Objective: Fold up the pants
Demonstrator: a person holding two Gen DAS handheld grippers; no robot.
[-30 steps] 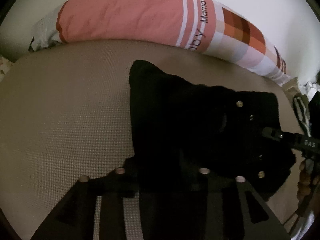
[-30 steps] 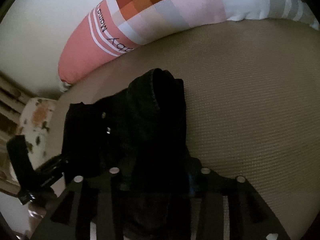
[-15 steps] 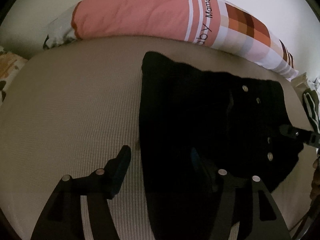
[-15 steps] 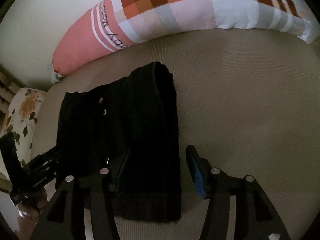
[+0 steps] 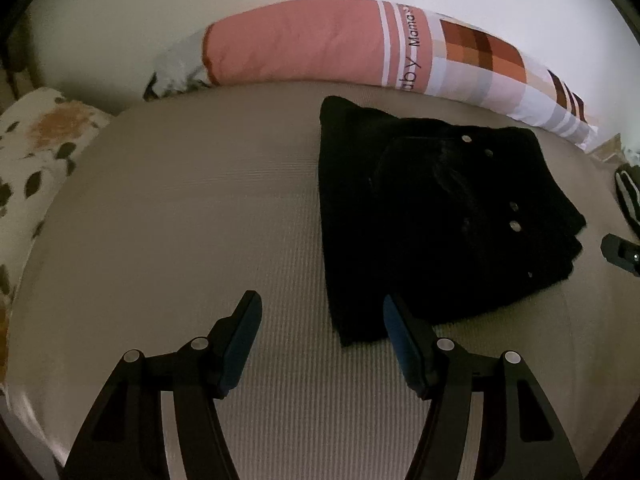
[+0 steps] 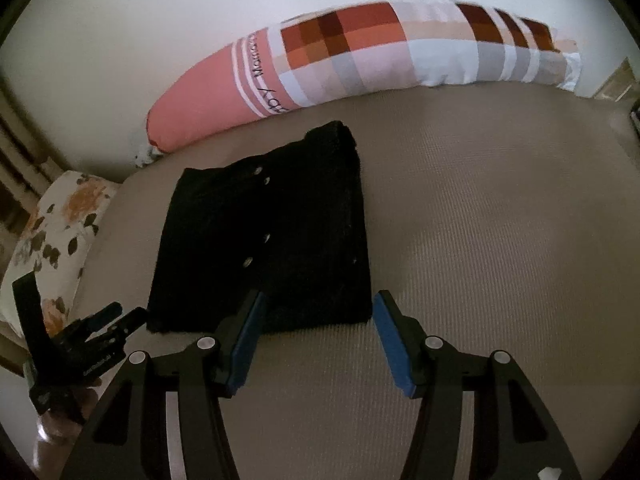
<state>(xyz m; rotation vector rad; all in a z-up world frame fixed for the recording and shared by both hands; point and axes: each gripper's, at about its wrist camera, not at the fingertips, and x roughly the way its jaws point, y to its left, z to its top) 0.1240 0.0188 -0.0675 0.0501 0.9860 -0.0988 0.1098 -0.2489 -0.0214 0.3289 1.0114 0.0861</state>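
The black pants lie folded into a compact rectangle on the beige bed, with small metal studs showing on top. In the right wrist view the pants lie just beyond the fingers. My left gripper is open and empty, just short of the bundle's near left corner. My right gripper is open and empty at the bundle's near edge. The left gripper also shows at the lower left of the right wrist view.
A long pink and checked bolster pillow lies along the white wall behind the bed. A floral pillow sits at the left end. A striped dark item lies at the far right edge.
Both grippers were shut on the pants a second ago. They have opened, let go and drawn back, leaving the folded bundle flat on the bed.
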